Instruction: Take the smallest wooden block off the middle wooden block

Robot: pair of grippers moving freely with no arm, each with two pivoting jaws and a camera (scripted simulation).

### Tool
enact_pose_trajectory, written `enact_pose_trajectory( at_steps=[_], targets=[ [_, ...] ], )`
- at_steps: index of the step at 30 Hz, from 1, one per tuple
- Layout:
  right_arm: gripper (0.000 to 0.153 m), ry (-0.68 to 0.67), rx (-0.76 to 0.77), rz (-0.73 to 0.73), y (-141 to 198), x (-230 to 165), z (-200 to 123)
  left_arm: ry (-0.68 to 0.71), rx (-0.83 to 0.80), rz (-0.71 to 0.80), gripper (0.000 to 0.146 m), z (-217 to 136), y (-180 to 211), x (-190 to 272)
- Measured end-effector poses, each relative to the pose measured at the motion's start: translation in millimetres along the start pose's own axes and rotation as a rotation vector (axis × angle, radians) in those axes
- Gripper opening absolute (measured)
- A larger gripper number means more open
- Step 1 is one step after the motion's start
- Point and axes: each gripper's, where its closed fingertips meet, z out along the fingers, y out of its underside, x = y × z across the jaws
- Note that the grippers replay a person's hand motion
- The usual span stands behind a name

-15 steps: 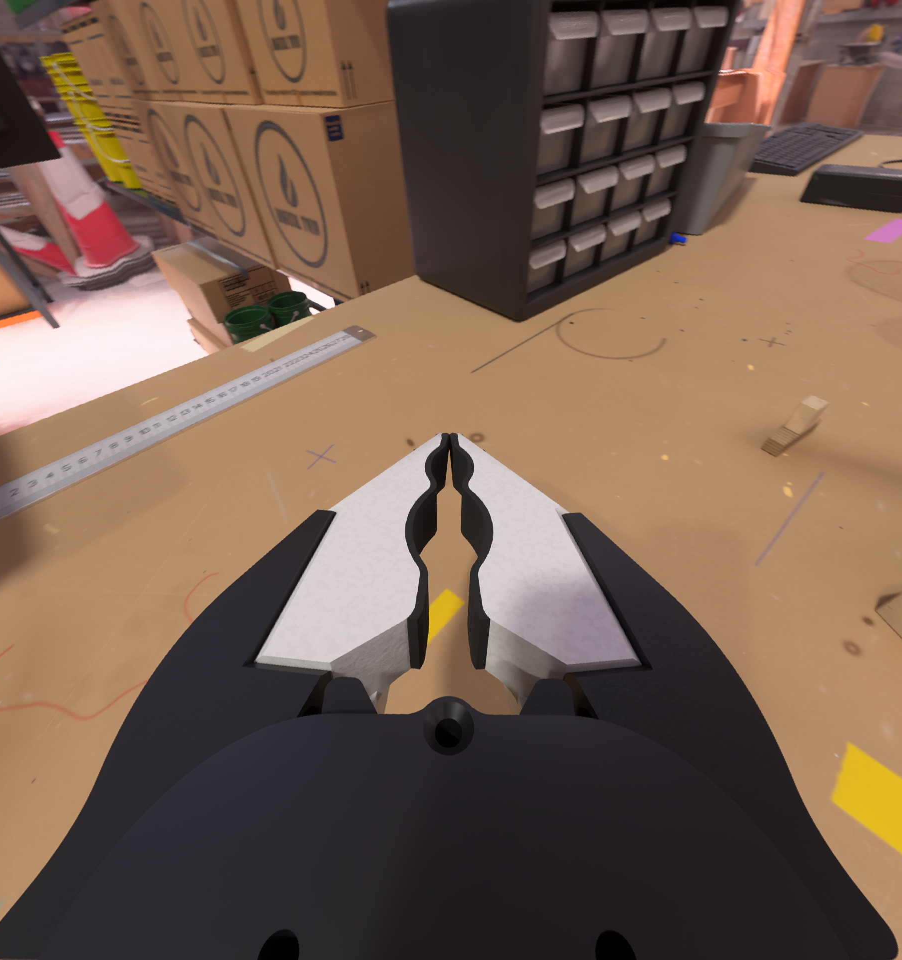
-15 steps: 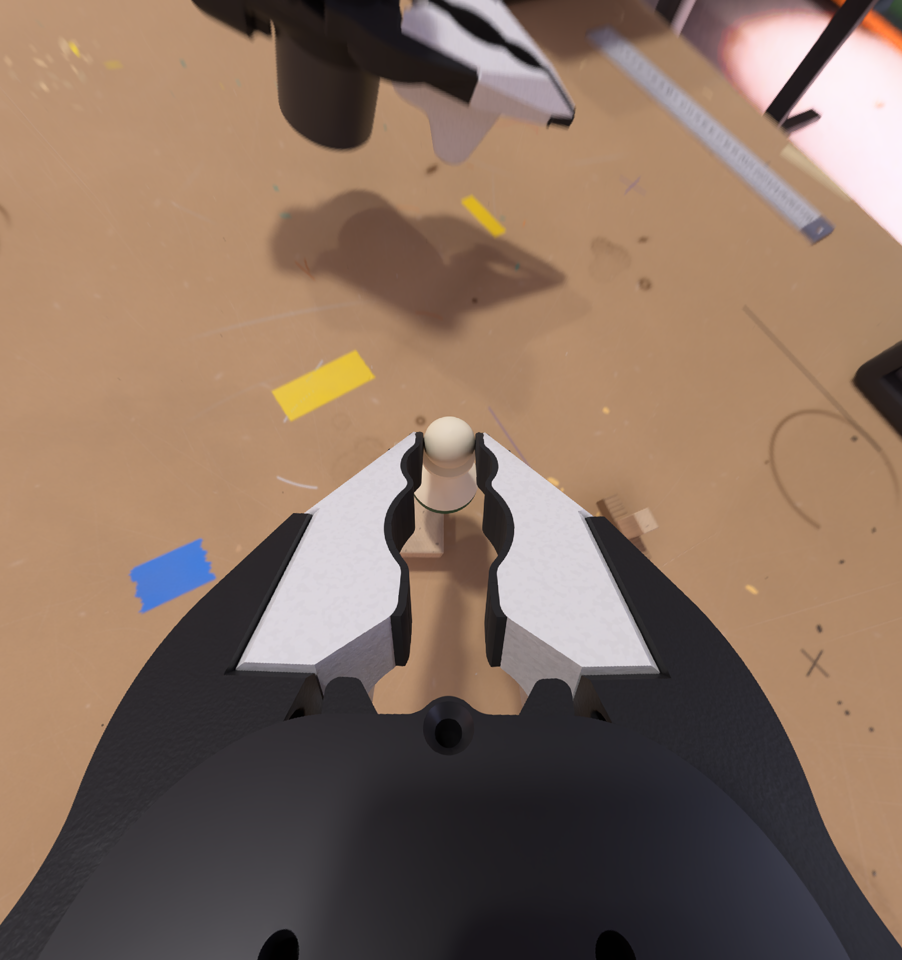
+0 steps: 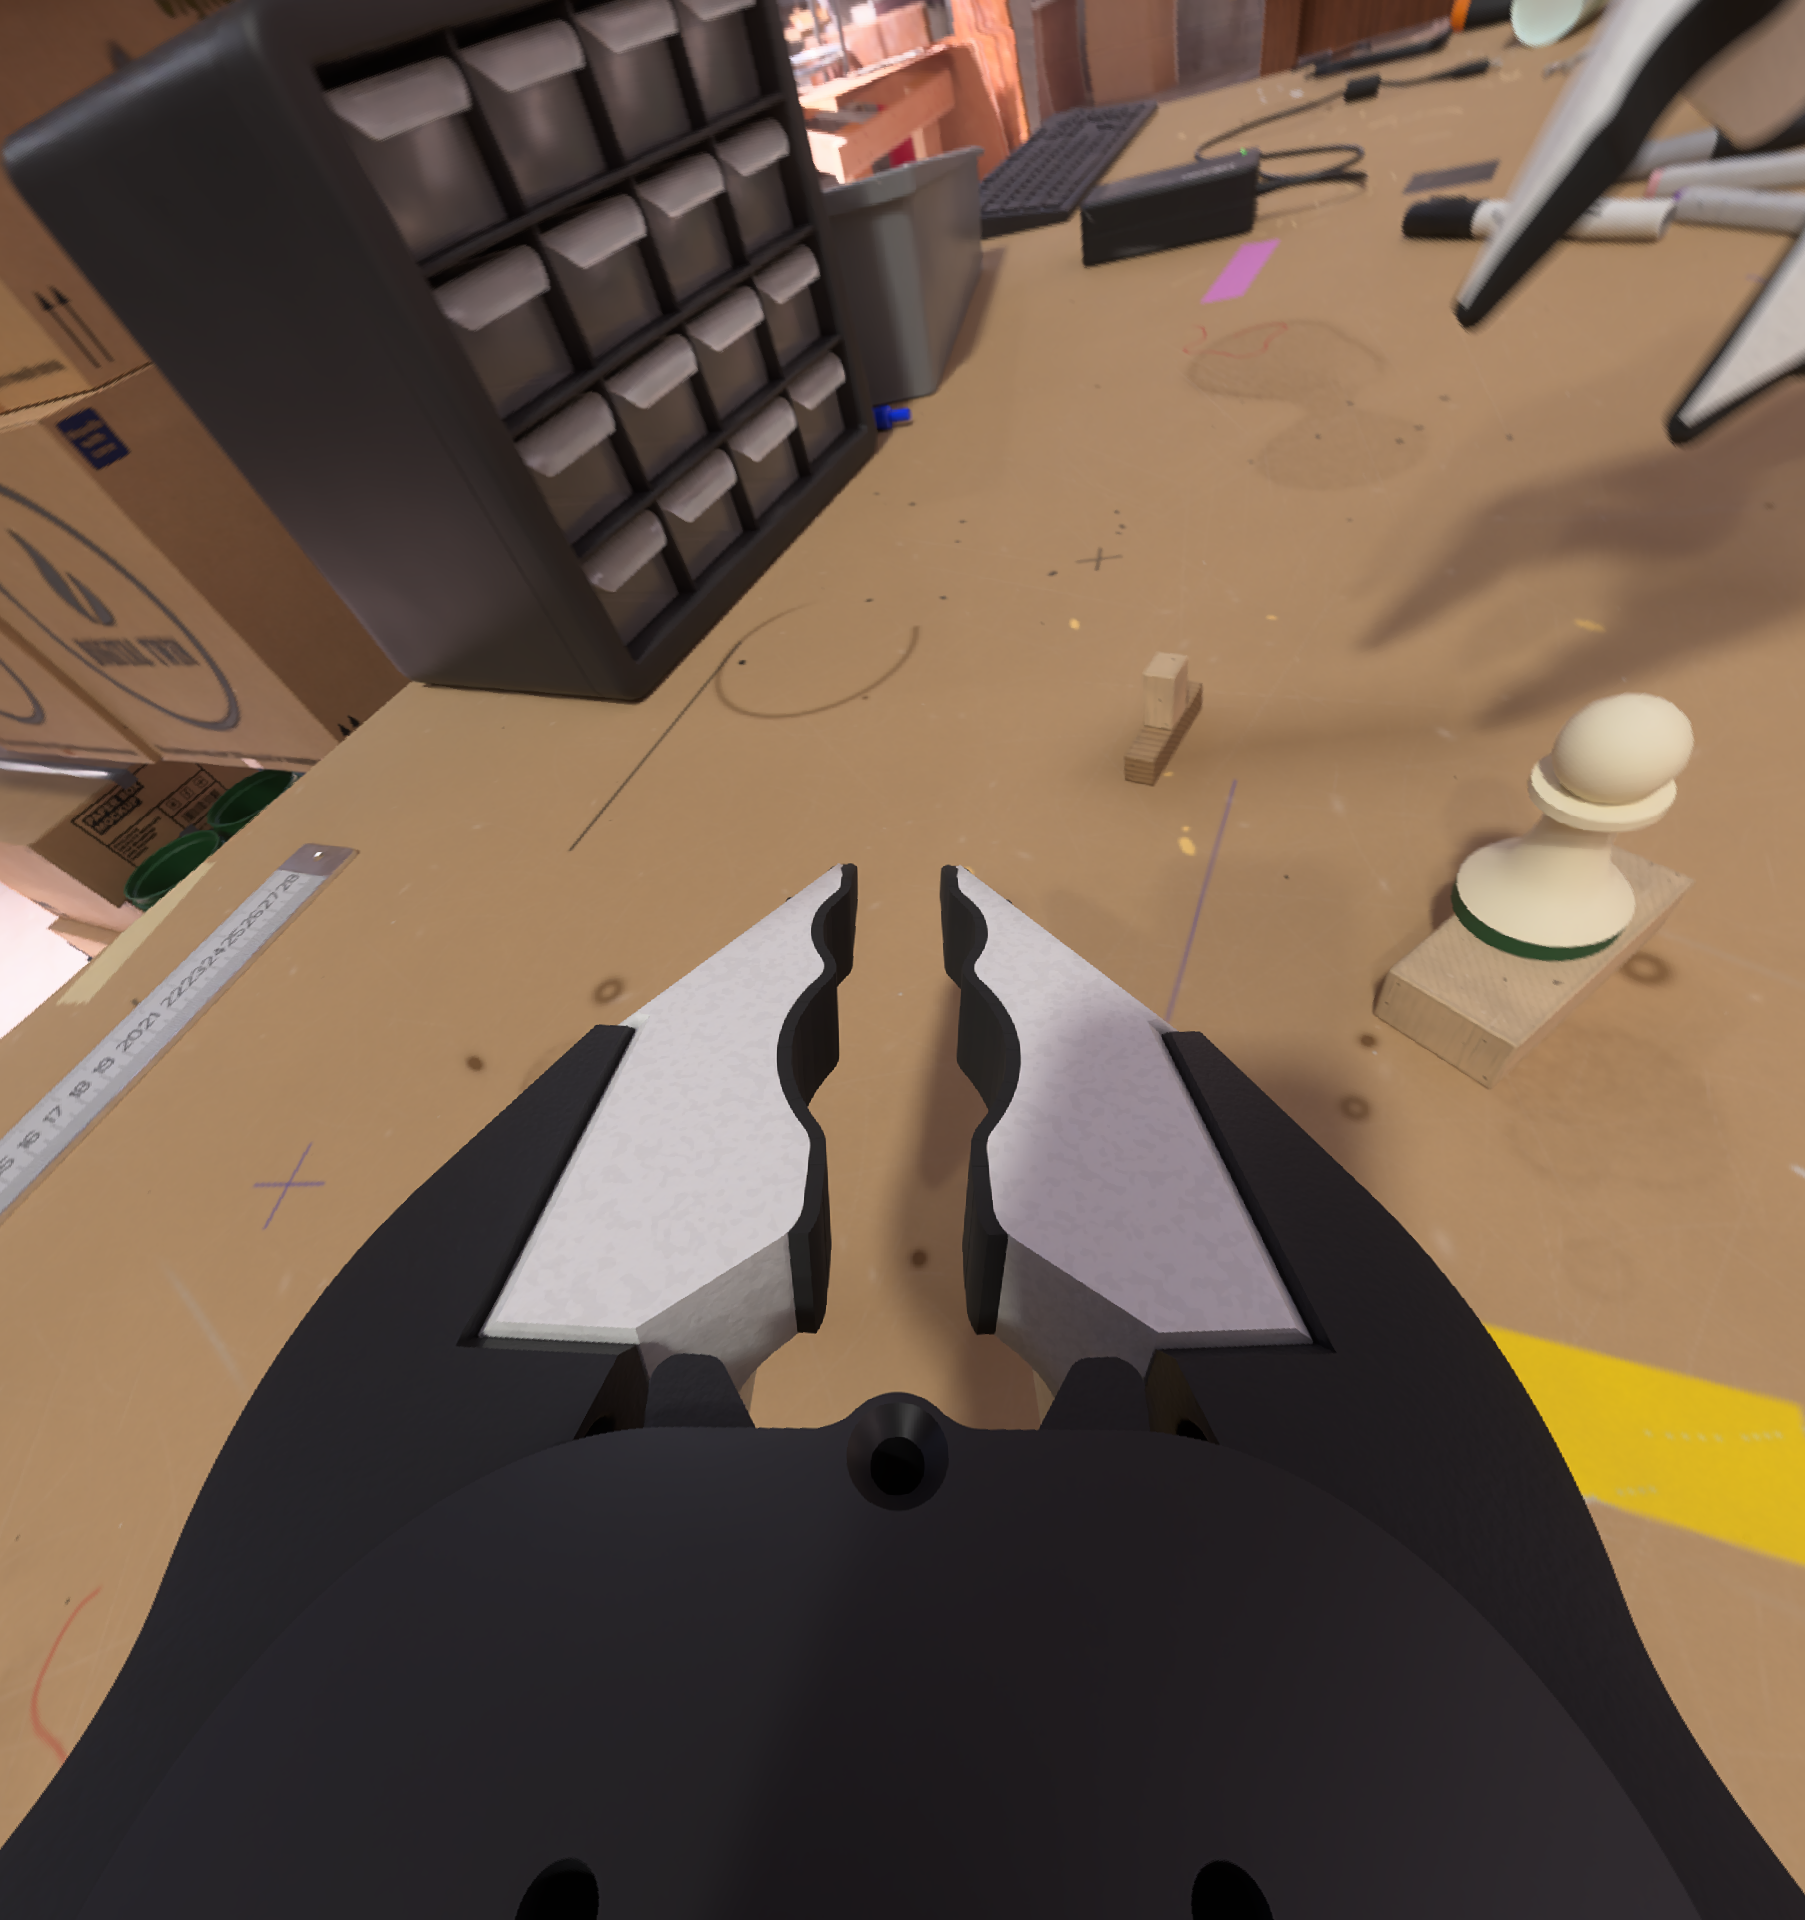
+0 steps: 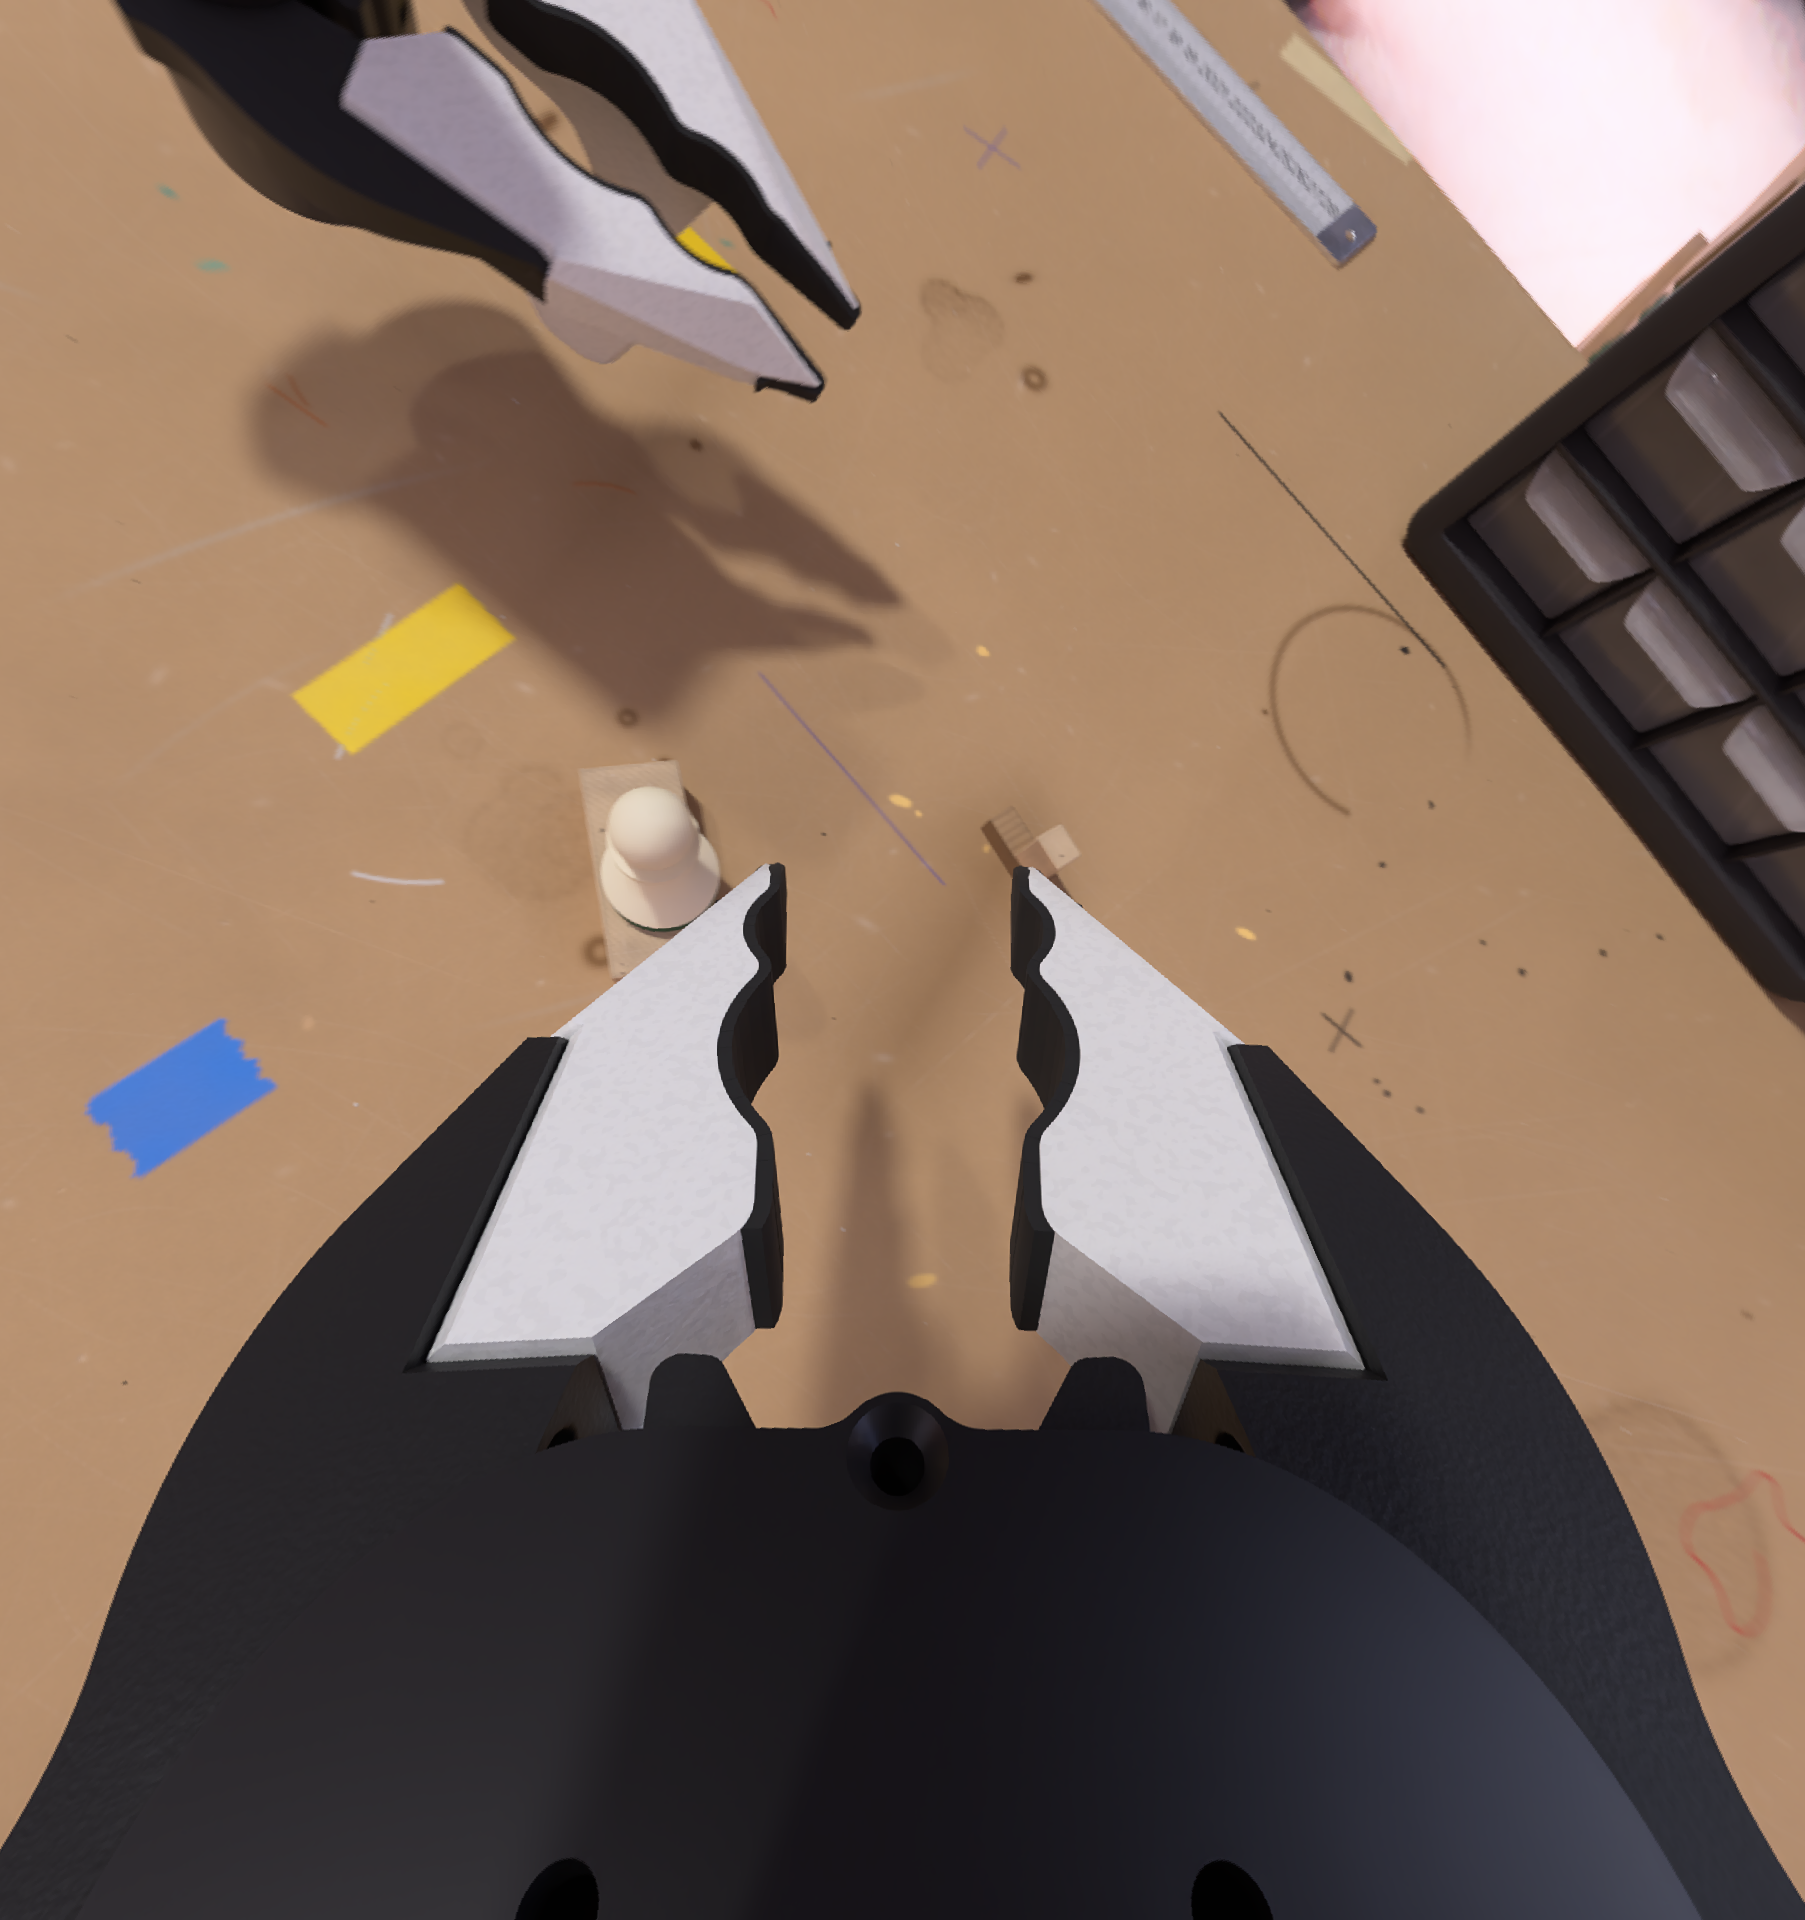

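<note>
The smallest wooden block (image 3: 1166, 688) stands on the middle wooden block (image 3: 1156, 750), a flat piece lying on the brown table. The pair lies ahead and right of my left gripper (image 3: 898, 878), which is open by a narrow gap and empty. In the right wrist view the small block (image 4: 1060, 844) and the middle block (image 4: 1006, 835) sit just past the right fingertip of my right gripper (image 4: 898, 883), which is wide open and empty. A cream pawn (image 3: 1584, 831) stands on the largest block (image 3: 1480, 1013).
A dark drawer cabinet (image 3: 565, 312) stands at the back left, with a grey bin (image 3: 908, 270) beside it. A steel ruler (image 3: 119, 1049) lies by the table's left edge. Yellow tape (image 3: 1667, 1444) and blue tape (image 4: 181, 1096) mark the table. My right gripper (image 3: 1571, 372) hangs at upper right.
My right gripper has let go of the pawn, opened wide and shifted right toward the small blocks. My left gripper has opened slightly and swung toward the blocks.
</note>
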Motion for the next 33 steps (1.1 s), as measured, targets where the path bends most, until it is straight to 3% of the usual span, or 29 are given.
enact_pose_trajectory(
  at_steps=[5,8,13,16,20,24,30,33],
  targets=[
    [0.045,0.047,-0.144,-0.151,-23,13,-7,0.009,-0.043,0.05,0.015,6,7,8],
    [0.044,-0.019,-0.252,-0.253,-34,24,2,0.0,-0.047,0.043,0.014,6,8,6],
    [0.05,-0.294,-0.49,-0.328,-1,37,62,-0.012,-0.026,0.001,0.013,4,7,0],
    [0.056,-0.354,-0.559,-0.406,20,41,87,-0.016,-0.012,-0.015,0.013,2,5,-2],
    [0.041,-0.357,-0.642,-0.548,40,48,99,-0.02,-0.013,-0.013,0.013,1,4,-2],
    [0.036,-0.353,-0.665,-0.577,49,43,104,-0.017,-0.024,-0.015,0.013,2,5,-1],
    [0.025,-0.236,-0.591,-0.634,47,44,103,-0.008,-0.037,-0.023,0.013,4,7,2],
    [0.027,-0.255,-0.6,-0.534,50,42,103,-0.006,-0.041,-0.018,0.013,4,7,3]
  ],
)
